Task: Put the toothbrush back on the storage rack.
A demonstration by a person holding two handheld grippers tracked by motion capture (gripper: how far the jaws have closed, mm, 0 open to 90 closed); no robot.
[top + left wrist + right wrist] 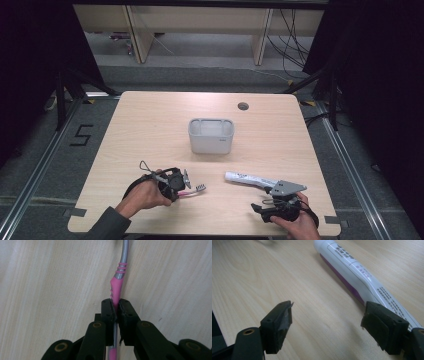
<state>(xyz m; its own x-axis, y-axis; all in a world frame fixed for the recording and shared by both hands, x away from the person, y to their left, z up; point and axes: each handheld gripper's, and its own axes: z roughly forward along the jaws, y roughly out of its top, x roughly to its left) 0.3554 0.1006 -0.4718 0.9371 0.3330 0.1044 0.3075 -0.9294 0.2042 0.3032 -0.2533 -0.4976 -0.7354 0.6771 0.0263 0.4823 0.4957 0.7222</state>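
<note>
Toothbrush handle clamped in left tool; right tool wide, tube beside jaw.

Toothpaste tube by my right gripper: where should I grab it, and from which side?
Grip the toothpaste tube across its round white body, near the middle rather than the flat tail. It lies flat on the table, so probably come from above with the open right gripper astride its width; the jaws now sit beside it.

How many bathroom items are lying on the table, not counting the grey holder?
2. A pink toothbrush lies at front left, clamped in the left gripper. A white toothpaste tube lies at front right, beside the open right gripper. The grey holder could hide more.
</note>
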